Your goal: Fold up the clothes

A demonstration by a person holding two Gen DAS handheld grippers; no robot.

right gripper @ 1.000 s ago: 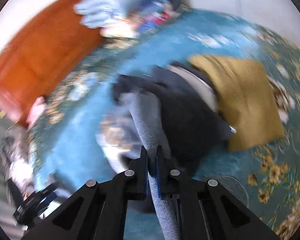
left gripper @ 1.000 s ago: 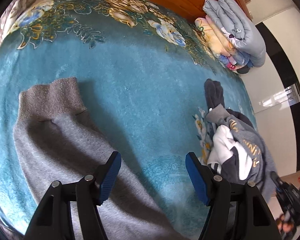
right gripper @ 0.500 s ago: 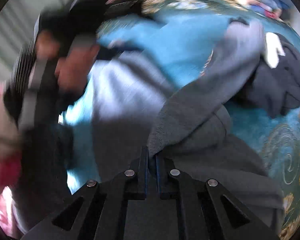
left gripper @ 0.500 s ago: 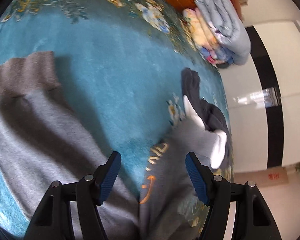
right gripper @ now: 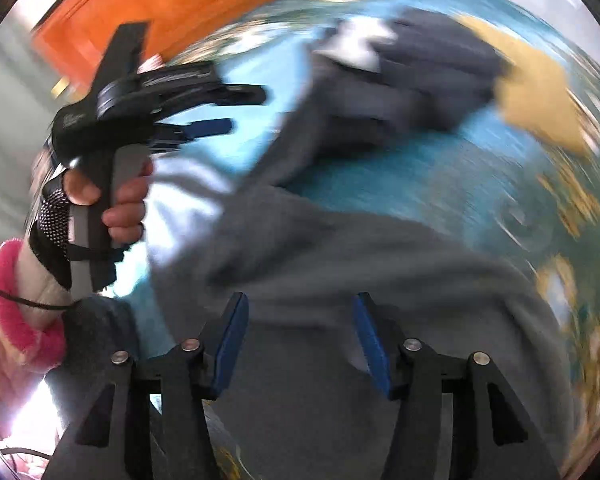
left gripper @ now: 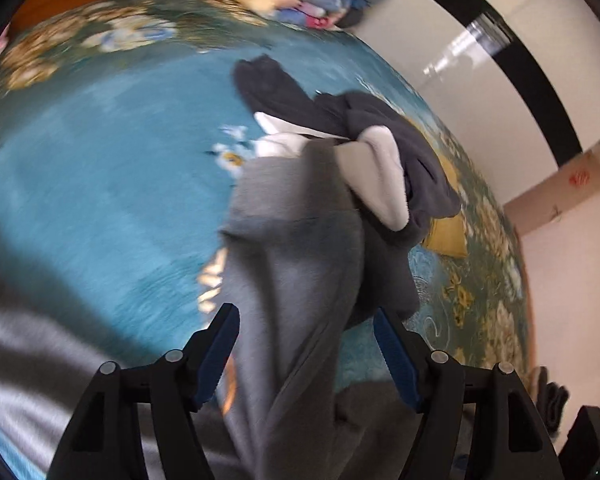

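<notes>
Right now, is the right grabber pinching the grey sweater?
Apart. The right wrist view shows the right gripper just opened, its blue pads clear of the grey sweater below.

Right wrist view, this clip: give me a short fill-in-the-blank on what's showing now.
1. The right gripper has just been opening; its pads are ____ in colour.
2. The grey garment lies on a ____ floral blanket.
3. The left gripper is held in a person's ____.

Missing words: blue; teal; hand
</notes>
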